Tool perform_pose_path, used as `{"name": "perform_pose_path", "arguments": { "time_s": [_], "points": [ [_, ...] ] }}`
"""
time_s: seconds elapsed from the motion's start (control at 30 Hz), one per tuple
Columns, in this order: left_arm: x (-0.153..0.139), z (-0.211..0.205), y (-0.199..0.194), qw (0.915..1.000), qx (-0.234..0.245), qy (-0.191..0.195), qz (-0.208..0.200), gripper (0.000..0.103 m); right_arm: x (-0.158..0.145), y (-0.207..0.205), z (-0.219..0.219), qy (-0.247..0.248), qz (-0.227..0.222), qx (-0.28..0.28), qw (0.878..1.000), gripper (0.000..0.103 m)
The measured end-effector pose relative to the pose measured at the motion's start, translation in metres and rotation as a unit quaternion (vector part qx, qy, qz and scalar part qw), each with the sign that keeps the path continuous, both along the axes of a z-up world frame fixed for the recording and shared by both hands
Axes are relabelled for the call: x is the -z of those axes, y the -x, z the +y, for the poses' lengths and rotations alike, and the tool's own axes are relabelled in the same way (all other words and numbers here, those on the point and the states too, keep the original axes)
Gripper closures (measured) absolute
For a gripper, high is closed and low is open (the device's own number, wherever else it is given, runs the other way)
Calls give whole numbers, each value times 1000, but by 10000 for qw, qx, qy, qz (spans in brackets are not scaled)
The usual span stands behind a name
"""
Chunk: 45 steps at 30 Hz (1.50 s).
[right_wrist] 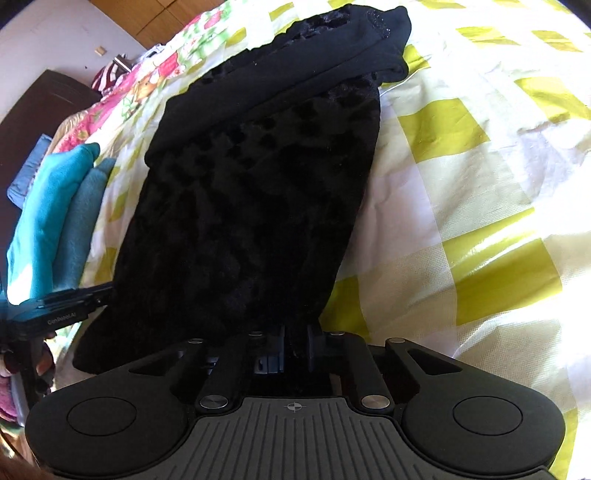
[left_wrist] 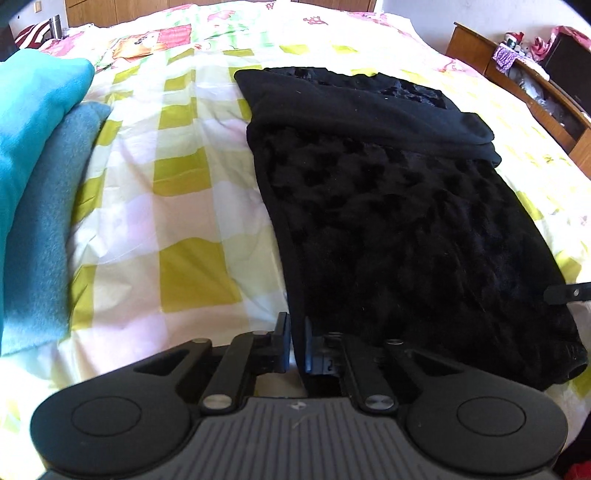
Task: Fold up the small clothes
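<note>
A black plush garment (left_wrist: 399,221) with an embossed pattern lies flat on the checked bedspread (left_wrist: 177,206), a plain black band folded across its far end. My left gripper (left_wrist: 297,341) is shut on the garment's near left edge. My right gripper (right_wrist: 295,345) is shut on the garment (right_wrist: 251,192) at its near right edge. The right gripper's finger shows at the right border of the left wrist view (left_wrist: 567,293). The left gripper shows at the left of the right wrist view (right_wrist: 66,306).
Folded teal clothes (left_wrist: 33,177) are stacked on the bed to the left; they also show in the right wrist view (right_wrist: 55,218). A wooden shelf unit (left_wrist: 532,92) with clutter stands beyond the bed's right side. A wooden wardrobe (left_wrist: 96,11) stands behind the bed.
</note>
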State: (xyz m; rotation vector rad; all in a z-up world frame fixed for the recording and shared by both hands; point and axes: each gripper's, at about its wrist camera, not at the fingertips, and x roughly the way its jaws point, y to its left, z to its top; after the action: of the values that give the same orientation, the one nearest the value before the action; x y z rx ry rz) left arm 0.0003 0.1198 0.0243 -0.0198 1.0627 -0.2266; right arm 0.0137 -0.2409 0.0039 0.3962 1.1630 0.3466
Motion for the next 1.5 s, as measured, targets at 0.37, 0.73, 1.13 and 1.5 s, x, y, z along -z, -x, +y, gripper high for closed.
{"name": "perform_pose_path", "arguments": {
  "time_s": [0.37, 0.73, 1.13, 1.5],
  "points": [
    [-8, 7, 23, 9991, -2, 403, 141, 81, -24, 23, -20, -163, -133, 33, 9998, 88],
    [-25, 14, 38, 9947, -6, 1027, 109, 63, -18, 31, -2, -86, 47, -315, 9995, 60],
    [-50, -14, 82, 9932, 1129, 180, -208, 53, -24, 41, -11, -537, 3, 244, 9983, 94],
    [-32, -34, 92, 9902, 1014, -785, -546, 64, -26, 48, -21, -569, -50, 447, 9974, 95]
  ]
}}
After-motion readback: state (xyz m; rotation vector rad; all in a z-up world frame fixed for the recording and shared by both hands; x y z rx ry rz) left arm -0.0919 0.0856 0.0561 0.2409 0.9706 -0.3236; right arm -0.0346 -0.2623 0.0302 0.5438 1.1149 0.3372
